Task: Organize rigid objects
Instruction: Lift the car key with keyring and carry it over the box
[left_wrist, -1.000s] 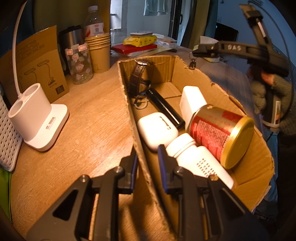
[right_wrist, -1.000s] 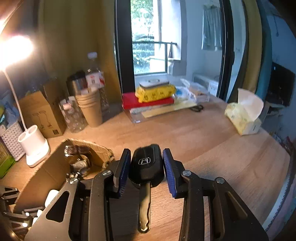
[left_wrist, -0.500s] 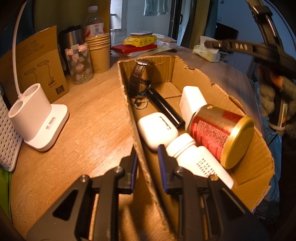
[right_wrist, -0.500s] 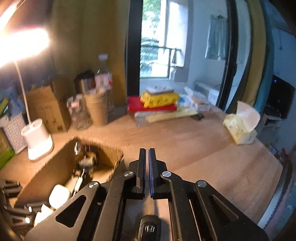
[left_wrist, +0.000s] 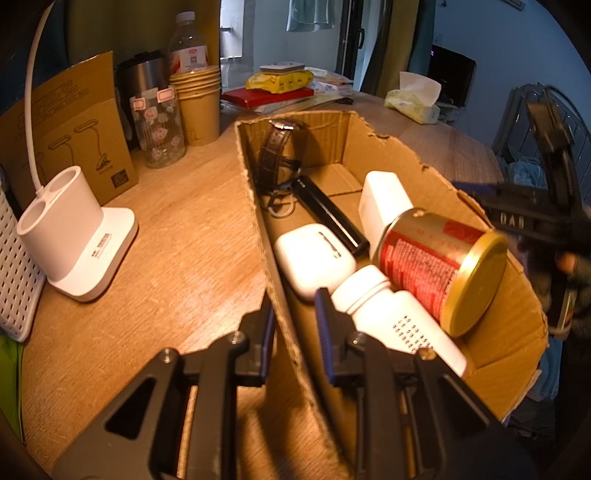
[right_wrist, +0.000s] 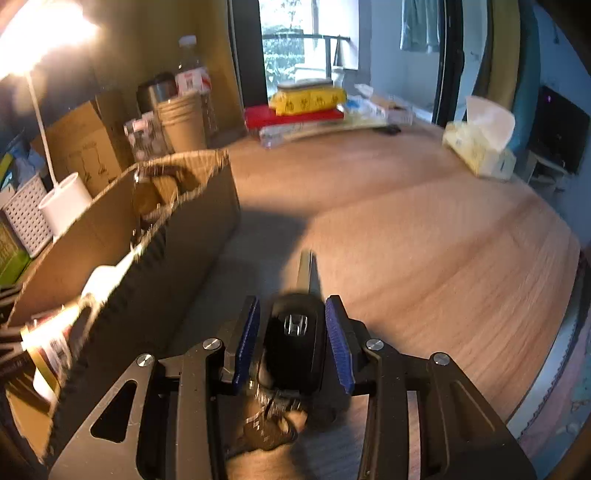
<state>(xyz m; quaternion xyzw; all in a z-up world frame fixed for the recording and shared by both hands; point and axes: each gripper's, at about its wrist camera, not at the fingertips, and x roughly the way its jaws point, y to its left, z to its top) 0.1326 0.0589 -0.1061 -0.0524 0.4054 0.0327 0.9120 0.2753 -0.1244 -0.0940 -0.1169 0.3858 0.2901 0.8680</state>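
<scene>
A torn cardboard box lies on the wooden table. It holds a red can with a gold lid, a white pill bottle, a white earbud case, a white charger, a black bar and a brown-strap watch. My left gripper is shut on the box's left wall. My right gripper is low over the table right of the box. Its jaws are apart around a black car key with its blade pointing forward.
On the left stand a white lamp base, a white basket, a brown carton, a glass jar, paper cups and a bottle. Books and a yellow pack lie at the back, a tissue pack at right.
My right gripper dropped from above the box to table level on its right. The key slipped down out of the jaws as they shut, and they now stand apart around it. The left gripper has not moved.
</scene>
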